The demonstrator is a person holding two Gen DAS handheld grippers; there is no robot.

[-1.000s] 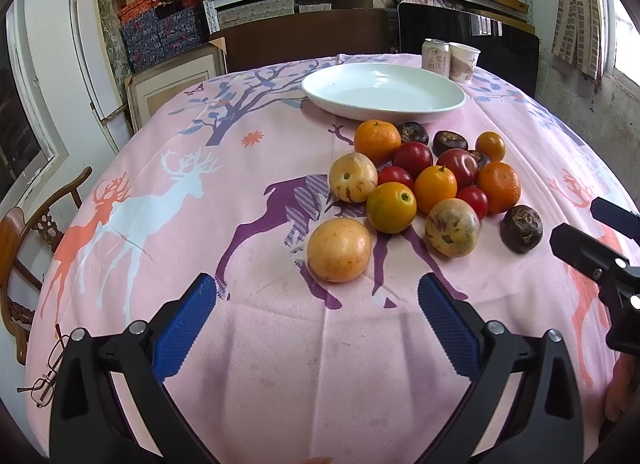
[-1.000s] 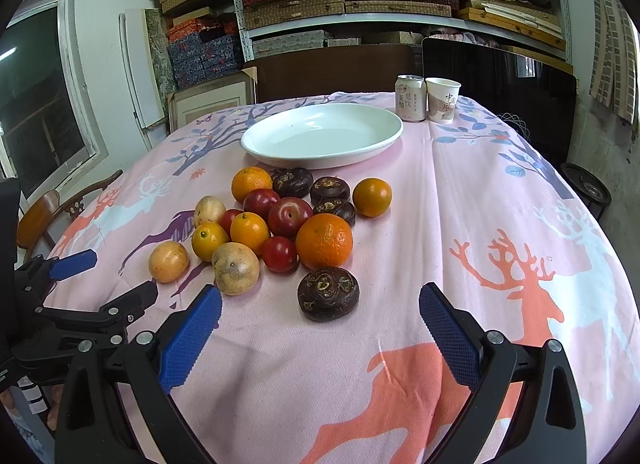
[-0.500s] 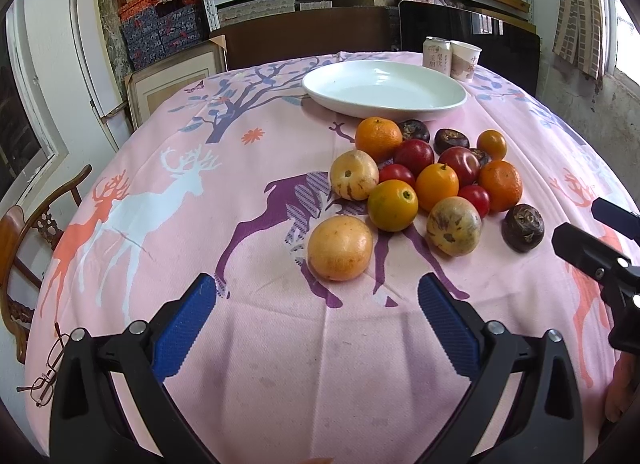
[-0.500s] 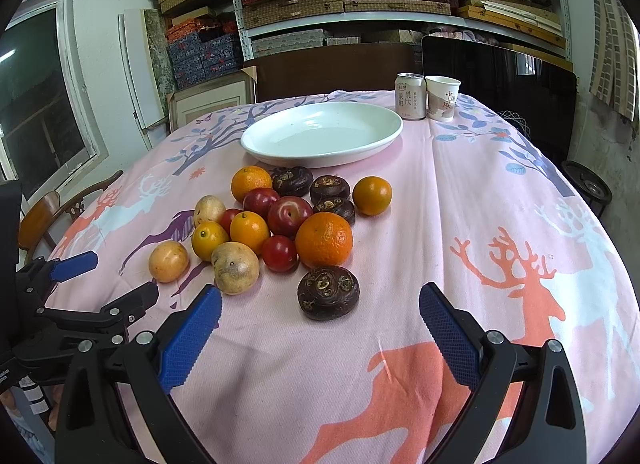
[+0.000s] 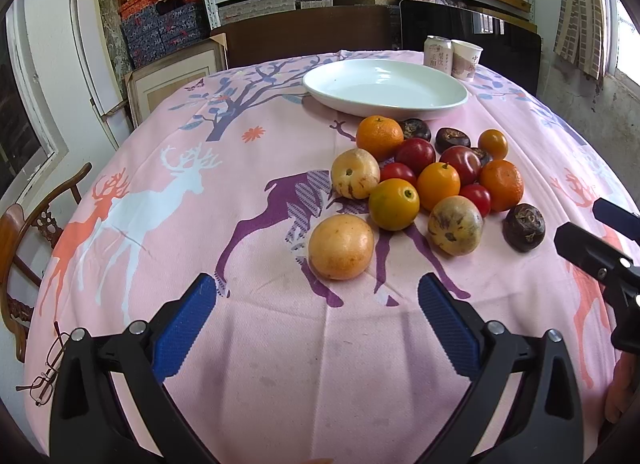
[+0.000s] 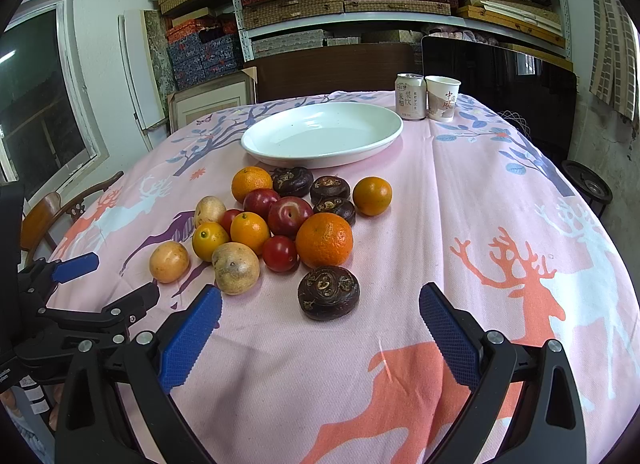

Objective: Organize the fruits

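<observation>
A heap of fruit lies mid-table: oranges (image 5: 379,136), red plums (image 6: 289,215), yellowish round fruits (image 5: 341,246) and dark brown ones (image 6: 328,292). Behind it sits an empty white plate (image 5: 440,103), seen too in the right wrist view as the plate (image 6: 384,143). My left gripper (image 5: 316,318) is open, just short of the nearest yellow fruit. My right gripper (image 6: 320,324) is open too, with the nearest dark fruit just ahead between its blue pads (image 6: 190,338). Neither holds anything.
A drink can (image 6: 410,96) and a paper cup (image 6: 442,98) stand behind the plate. The pink deer tablecloth (image 6: 500,203) covers a round table. Glasses (image 5: 50,364) lie at its left edge, near a wooden chair (image 5: 24,232). Shelves of boxes fill the back wall.
Both grippers have crept slightly forward toward the fruit; the fruit itself has not moved and both stay open.
</observation>
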